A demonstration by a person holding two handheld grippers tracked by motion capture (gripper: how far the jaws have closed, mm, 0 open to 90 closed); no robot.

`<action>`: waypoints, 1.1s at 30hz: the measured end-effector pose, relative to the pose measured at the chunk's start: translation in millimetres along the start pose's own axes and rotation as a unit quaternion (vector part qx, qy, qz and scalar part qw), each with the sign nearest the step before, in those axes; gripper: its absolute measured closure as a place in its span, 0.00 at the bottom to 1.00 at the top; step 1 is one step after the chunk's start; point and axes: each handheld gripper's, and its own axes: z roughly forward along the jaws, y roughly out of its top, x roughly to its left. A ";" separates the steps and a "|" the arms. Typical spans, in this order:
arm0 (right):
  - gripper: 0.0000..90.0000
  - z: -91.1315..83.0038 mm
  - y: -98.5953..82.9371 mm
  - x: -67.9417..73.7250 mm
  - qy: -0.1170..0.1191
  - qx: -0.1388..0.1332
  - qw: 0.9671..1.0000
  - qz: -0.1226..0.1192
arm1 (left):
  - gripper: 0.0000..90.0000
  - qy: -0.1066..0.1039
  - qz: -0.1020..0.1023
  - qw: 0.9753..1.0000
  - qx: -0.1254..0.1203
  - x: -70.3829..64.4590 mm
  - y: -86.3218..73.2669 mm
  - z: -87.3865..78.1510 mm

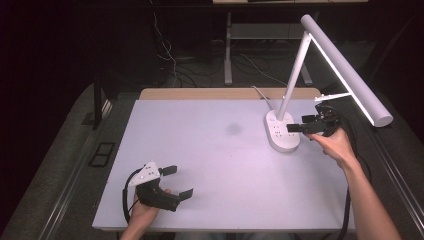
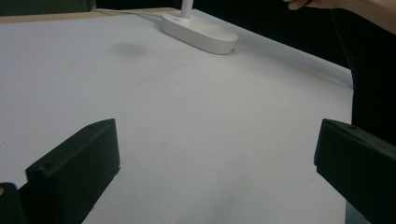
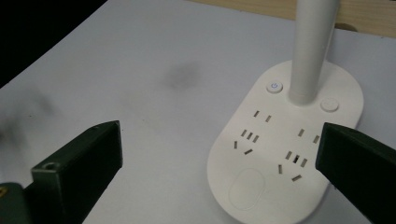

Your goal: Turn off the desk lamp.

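A white desk lamp stands at the table's right, its oval base [image 1: 282,132] carrying sockets and a lit power button [image 3: 274,87]; its stem [image 1: 295,65] rises to a long lit light bar [image 1: 347,70]. My right gripper [image 1: 301,123] hovers open just right of the base, jaws wide apart and empty, looking down on the base [image 3: 285,154]. My left gripper [image 1: 177,182] rests low near the table's front left, open with nothing between its jaws; the left gripper view catches the lamp base [image 2: 200,32] far off.
The white tabletop [image 1: 210,165] has a faint dark smudge [image 1: 233,129] near its middle. The lamp's cord [image 1: 261,95] runs off the back edge. Cables and table legs lie on the dark floor behind.
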 end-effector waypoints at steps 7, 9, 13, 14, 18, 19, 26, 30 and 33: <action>0.01 5.7 6.7 -14.6 -0.011 0.005 1.000 0.008 | 0.00 -0.002 -0.001 1.000 0.001 0.0 0.1 0.1; 0.01 7.7 7.7 -20.8 -0.020 0.012 1.000 0.012 | 0.00 -0.002 0.000 1.000 0.001 0.1 0.1 0.2; 0.11 11.0 7.9 -33.3 -0.036 0.013 0.999 0.016 | 0.00 -0.003 0.001 1.000 0.000 0.4 0.4 -0.1; 0.19 11.2 7.6 -36.5 -0.038 0.013 0.999 0.015 | 0.00 -0.003 0.001 1.000 0.001 0.5 0.3 0.0; 0.27 12.8 6.7 -46.3 -0.046 0.003 0.999 0.020 | 0.00 -0.003 0.001 1.000 0.000 0.4 0.4 -0.3; 0.29 13.7 6.5 -47.7 -0.049 0.002 0.999 0.021 | 0.00 -0.003 0.001 1.000 0.000 0.4 0.4 -0.3; 0.47 23.2 6.6 -56.2 -0.058 -0.001 0.998 0.024 | 0.00 -0.005 0.002 1.000 0.002 0.3 0.1 0.0; 0.60 31.4 8.3 -60.3 -0.061 -0.001 0.998 0.028 | 0.00 -0.003 0.003 1.000 0.002 0.9 0.4 -0.2; 0.69 36.7 11.9 -60.9 -0.062 0.006 0.998 0.024 | 0.00 -0.003 0.002 1.000 0.001 1.0 0.4 -0.8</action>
